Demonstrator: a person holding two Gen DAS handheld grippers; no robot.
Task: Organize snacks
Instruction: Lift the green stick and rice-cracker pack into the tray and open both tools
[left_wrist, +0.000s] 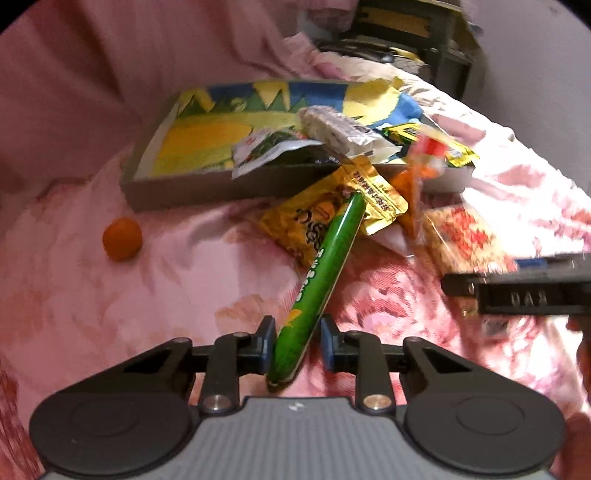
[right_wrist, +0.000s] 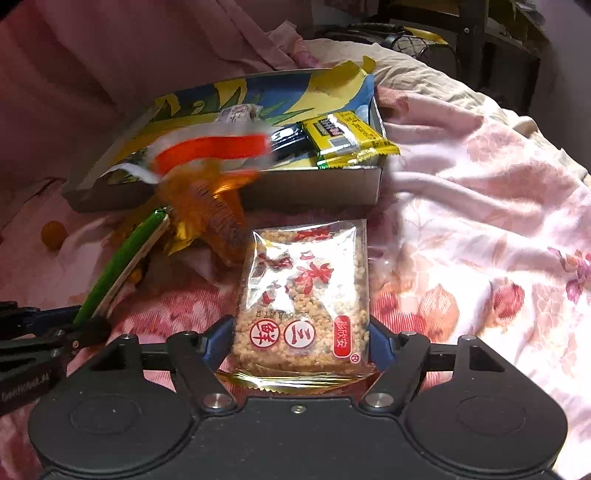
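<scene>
Green stick snack (left_wrist: 321, 280) slanting on gold pouch (left_wrist: 325, 218), clear crispy-rice pack (right_wrist: 303, 295) flat on bedspread, shallow box (left_wrist: 221, 184) holding packets

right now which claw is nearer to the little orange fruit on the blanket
Left. The left claw sits around the green snack stick, with the orange fruit off to its left. The right claw straddles the puffed rice cake packet, farther right.

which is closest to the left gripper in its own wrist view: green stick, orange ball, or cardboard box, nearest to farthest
1. green stick, between the jaws of the left gripper.
2. orange ball, off to the left on the blanket.
3. cardboard box, farthest, behind both.
</scene>
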